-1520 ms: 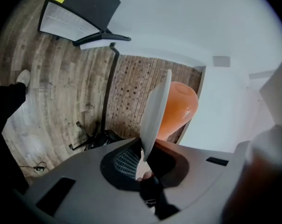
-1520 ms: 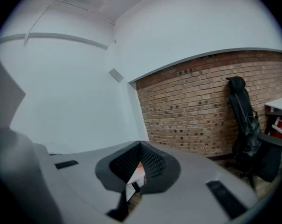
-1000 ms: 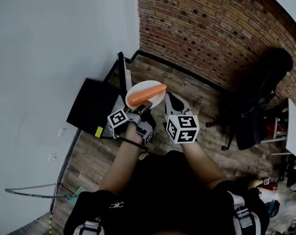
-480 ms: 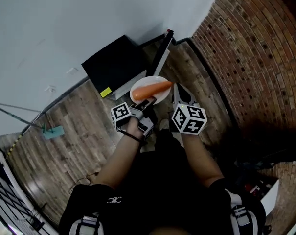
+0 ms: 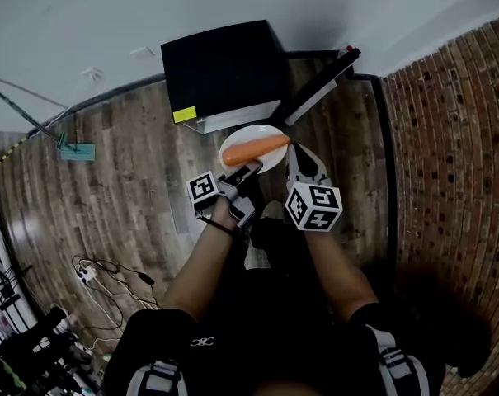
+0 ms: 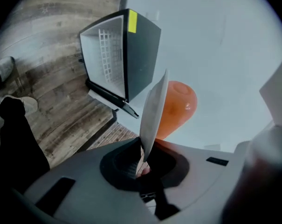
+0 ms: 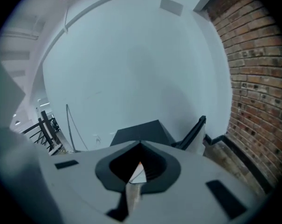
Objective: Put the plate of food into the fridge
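Observation:
A white plate carrying an orange carrot hangs level in front of me, above the wooden floor. My left gripper is shut on the plate's near rim; in the left gripper view the plate shows edge-on between the jaws, with the carrot behind it. My right gripper pinches the plate's right edge; a white sliver sits in its shut jaws. Just beyond stands the black mini fridge, its door swung open and its white inside showing.
A brick wall runs along the right and a white wall stands behind the fridge. Cables lie on the floor at the left, with a small green item nearby. My shoe shows in the left gripper view.
The view has swung round so the fridge now sits straight beyond the plate instead of off to the left. Both grippers keep their hold, and the plate stays level.

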`<move>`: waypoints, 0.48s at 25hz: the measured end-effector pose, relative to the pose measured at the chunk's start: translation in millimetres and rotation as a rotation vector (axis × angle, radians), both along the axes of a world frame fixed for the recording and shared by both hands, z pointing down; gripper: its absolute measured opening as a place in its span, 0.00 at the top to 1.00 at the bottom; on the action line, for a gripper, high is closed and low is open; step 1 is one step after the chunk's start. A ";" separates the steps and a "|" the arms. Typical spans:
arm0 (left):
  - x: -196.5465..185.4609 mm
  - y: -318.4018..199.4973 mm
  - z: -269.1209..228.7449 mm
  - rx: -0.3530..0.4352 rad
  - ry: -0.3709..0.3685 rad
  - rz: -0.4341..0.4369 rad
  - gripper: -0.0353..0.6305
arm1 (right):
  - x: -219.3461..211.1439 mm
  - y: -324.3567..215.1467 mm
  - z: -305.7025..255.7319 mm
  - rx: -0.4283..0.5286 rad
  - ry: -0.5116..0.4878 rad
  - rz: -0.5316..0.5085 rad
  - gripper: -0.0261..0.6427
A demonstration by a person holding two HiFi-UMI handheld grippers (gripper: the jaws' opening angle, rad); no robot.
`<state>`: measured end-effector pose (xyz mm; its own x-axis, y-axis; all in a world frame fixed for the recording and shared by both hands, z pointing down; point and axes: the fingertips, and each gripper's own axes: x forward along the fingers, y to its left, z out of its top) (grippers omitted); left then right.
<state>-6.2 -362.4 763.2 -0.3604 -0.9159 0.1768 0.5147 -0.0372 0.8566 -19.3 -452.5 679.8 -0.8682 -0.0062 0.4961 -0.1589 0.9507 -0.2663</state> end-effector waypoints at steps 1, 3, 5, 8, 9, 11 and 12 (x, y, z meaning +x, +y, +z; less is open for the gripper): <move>-6.3 1.8 25.4 -0.005 -0.002 -0.014 0.91 | -2.7 3.7 23.4 0.000 0.000 -0.017 0.94; -18.0 6.3 80.4 -0.032 -0.016 -0.025 0.91 | -3.3 9.7 75.1 -0.023 0.004 -0.031 0.94; -35.0 8.8 137.5 -0.061 -0.030 -0.034 0.91 | -6.4 10.4 126.4 -0.039 -0.002 -0.028 0.94; -63.7 10.6 214.8 -0.066 -0.057 -0.075 0.90 | -17.5 6.4 192.6 -0.042 -0.026 -0.026 0.94; -72.2 12.4 238.9 -0.075 -0.071 -0.083 0.90 | -22.4 6.3 212.5 -0.043 -0.037 -0.031 0.94; -91.4 13.3 276.4 -0.094 -0.107 -0.086 0.90 | -35.9 6.2 247.5 -0.035 -0.068 -0.049 0.94; -101.0 12.0 289.2 -0.097 -0.130 -0.089 0.90 | -42.3 5.7 261.9 -0.026 -0.084 -0.058 0.94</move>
<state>-107.2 -350.4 1052.4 -0.4645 -0.8604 0.2094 0.3973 0.0088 0.9176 -61.6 -446.8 941.6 -0.9055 0.0575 0.4205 -0.0793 0.9504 -0.3008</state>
